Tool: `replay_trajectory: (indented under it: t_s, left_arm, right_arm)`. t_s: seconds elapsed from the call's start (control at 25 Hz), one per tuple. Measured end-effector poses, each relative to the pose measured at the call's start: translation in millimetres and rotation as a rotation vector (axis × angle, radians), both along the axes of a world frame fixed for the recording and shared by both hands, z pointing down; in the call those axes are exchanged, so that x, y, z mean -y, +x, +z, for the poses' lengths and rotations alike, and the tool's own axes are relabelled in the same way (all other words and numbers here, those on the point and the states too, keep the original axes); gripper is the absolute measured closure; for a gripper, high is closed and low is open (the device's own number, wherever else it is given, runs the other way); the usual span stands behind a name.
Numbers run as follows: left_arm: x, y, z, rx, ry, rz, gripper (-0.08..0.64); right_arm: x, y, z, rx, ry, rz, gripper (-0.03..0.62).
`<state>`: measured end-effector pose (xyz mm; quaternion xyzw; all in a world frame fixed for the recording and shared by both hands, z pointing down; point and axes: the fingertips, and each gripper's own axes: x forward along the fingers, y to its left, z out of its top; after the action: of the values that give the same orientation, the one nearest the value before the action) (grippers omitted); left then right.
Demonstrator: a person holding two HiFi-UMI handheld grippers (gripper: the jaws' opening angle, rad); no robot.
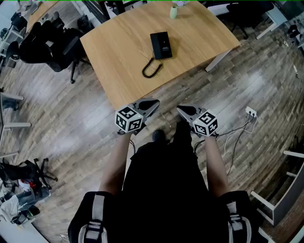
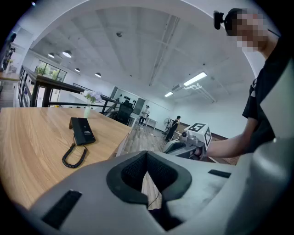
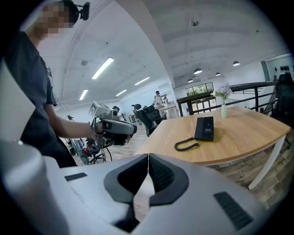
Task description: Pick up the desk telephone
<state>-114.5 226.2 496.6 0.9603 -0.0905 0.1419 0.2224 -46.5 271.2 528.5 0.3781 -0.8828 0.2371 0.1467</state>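
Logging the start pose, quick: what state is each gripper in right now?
Left gripper: closed, holding nothing.
Right gripper: closed, holding nothing.

1. Tabletop (image 1: 118, 52) is bare L, R and beyond the phone (image 1: 161, 45); open from above.
2. Near side of phone: coiled cord (image 1: 151, 70) lies on the wood, the only obstacle on a front approach.
3. Vase (image 1: 174, 12) is well beyond phone, by far edge.
4. L gripper (image 1: 156, 102) and R gripper (image 1: 180, 109), jaws together, hang over floor, well short of phone, w/ table edge between.
5. Chairs (image 1: 47, 40) are well L of phone, off table.
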Motion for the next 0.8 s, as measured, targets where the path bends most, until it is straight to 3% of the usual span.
replay_trajectory:
  t_s: [0.4, 0.6, 0.8]
  left_arm:
    - [10, 11, 1, 0.006, -0.007, 0.012, 0.538]
    - [10, 12, 4, 0.012, -0.013, 0.011, 0.538]
    - [19, 9, 1, 0.019, -0.012, -0.006, 0.538]
  right_arm:
    - [14, 6, 2, 0.010, -0.010, 0.003, 0.568]
    - [15, 8, -1, 0.089, -0.030, 0.009, 0.569]
    - [23, 5, -1, 0.090, -0.041, -0.016, 0.569]
